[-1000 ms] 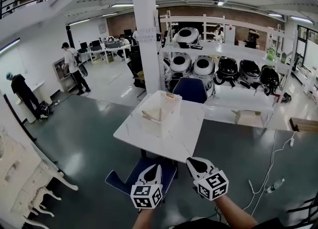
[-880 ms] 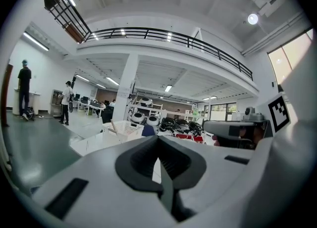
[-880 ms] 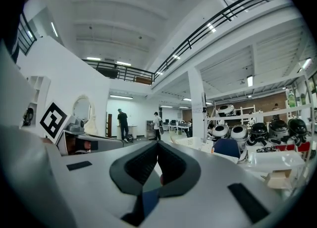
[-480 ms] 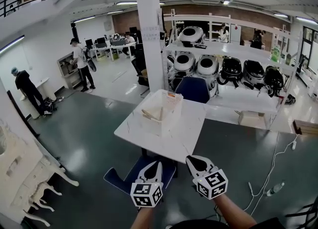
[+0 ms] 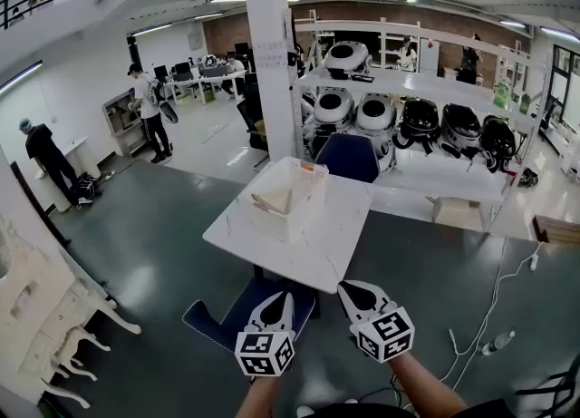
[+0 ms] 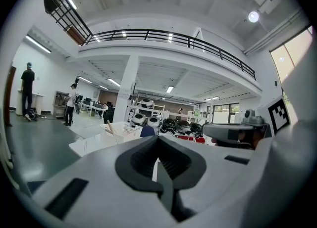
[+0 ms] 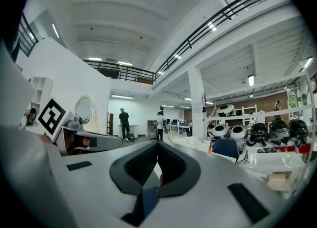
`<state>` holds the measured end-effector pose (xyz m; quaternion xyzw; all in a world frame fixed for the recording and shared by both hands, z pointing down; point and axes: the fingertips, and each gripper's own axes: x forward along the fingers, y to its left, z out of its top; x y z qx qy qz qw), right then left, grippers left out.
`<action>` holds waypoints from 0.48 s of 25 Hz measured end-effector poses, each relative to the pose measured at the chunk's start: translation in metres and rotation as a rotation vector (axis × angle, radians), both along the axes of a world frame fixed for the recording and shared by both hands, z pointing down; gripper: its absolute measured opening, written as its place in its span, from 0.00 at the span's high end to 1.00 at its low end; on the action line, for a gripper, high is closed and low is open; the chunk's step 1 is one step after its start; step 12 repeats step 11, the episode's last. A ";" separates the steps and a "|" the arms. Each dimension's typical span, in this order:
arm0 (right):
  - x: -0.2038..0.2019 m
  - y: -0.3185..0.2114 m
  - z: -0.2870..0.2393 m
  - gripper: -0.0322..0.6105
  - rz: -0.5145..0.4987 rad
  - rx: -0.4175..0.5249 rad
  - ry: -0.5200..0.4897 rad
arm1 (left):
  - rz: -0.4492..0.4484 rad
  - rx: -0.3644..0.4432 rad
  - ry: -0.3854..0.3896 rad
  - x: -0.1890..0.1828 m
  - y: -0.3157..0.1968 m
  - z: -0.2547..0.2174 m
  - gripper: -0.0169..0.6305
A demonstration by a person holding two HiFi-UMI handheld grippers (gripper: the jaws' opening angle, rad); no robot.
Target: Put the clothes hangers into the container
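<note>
Got left gripper (image 5: 279,300) with jaws pressed fully together, nothing between them. Same for right gripper (image 5: 349,291): closed, empty. Holding both side by side, low in the head view, pointing roughly level toward the white table (image 5: 335,244), short of its near edge and not touching it. Directly below and ahead of the left one, seeing a blue chair (image 5: 217,321) tucked partly under that edge. Farther out, on the far half of the table, spotting the white mesh basket (image 5: 304,180) with one pale wooden hanger (image 5: 272,200) lying tilted inside, well apart from both grippers. Can't tell whether more lie underneath. Beyond the table: a second blue chair (image 5: 349,158), a white column (image 5: 265,53), white shelving (image 5: 435,90) loaded with round white and black housings. Off to the right on the dark floor, a white cable (image 5: 489,303) and a bottle (image 5: 497,342). Far left, two people (image 5: 145,108) standing.
</note>
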<state>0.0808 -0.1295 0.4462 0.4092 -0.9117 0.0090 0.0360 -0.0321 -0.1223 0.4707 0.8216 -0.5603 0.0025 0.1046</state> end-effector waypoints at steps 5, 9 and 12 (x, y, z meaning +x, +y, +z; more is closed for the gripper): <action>0.010 0.001 0.004 0.92 0.007 -0.007 0.003 | 0.003 0.003 -0.006 0.008 -0.001 -0.001 0.97; 0.018 0.000 0.005 0.92 0.013 -0.017 -0.002 | 0.007 0.004 -0.009 0.013 -0.002 -0.002 0.97; 0.021 0.000 0.006 0.92 0.015 -0.023 -0.007 | 0.008 0.003 -0.011 0.015 -0.003 -0.003 0.97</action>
